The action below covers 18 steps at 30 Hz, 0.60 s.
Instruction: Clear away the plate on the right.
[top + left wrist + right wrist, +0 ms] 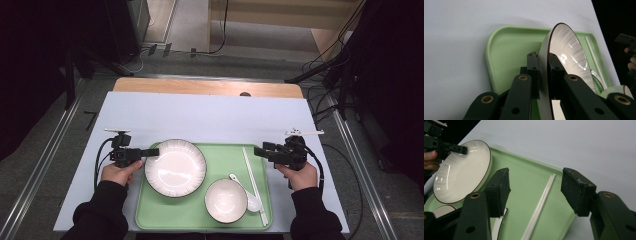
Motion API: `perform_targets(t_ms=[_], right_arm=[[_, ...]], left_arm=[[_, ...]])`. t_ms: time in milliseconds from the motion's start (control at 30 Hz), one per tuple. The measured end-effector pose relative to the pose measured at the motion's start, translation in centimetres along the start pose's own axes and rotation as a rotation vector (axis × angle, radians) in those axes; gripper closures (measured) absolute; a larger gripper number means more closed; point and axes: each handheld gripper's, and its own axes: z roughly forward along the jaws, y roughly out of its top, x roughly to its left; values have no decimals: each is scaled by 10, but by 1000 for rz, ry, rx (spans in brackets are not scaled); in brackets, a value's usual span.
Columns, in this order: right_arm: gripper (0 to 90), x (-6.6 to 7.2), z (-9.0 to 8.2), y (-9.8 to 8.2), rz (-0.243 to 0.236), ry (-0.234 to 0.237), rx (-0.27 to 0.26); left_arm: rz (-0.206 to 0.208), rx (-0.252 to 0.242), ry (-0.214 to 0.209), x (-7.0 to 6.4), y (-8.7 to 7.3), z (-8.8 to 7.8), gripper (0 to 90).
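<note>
A white plate (pixel 175 167) with a dark rim sits over the left part of a green tray (pixel 225 155). My left gripper (pixel 154 151) is shut on the plate's left rim. In the left gripper view the jaws clamp the plate (pixel 566 47) from both sides, with the left gripper (pixel 544 62) over the tray (pixel 506 50). My right gripper (pixel 260 151) stands open at the tray's right side, its jaws apart with nothing pressed. In the right gripper view, white chopsticks (pixel 541 205) lie on the tray below the right gripper (pixel 535 180). The plate (pixel 459 175) shows farther off.
A small white bowl (pixel 226 200) stands at the tray's front. A white spoon (pixel 245 192) and the chopsticks (pixel 254 182) lie to its right. The tray rests on a pale table cover (pixel 200 115). Cables and stands line the floor on both sides.
</note>
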Motion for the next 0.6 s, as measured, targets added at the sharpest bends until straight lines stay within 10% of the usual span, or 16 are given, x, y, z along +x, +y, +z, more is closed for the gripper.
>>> perform_targets(t_ms=[600], right_arm=[[405,-3,3,0,23,12,-6]], left_arm=[[45,29,24,-1,-1,12,841]])
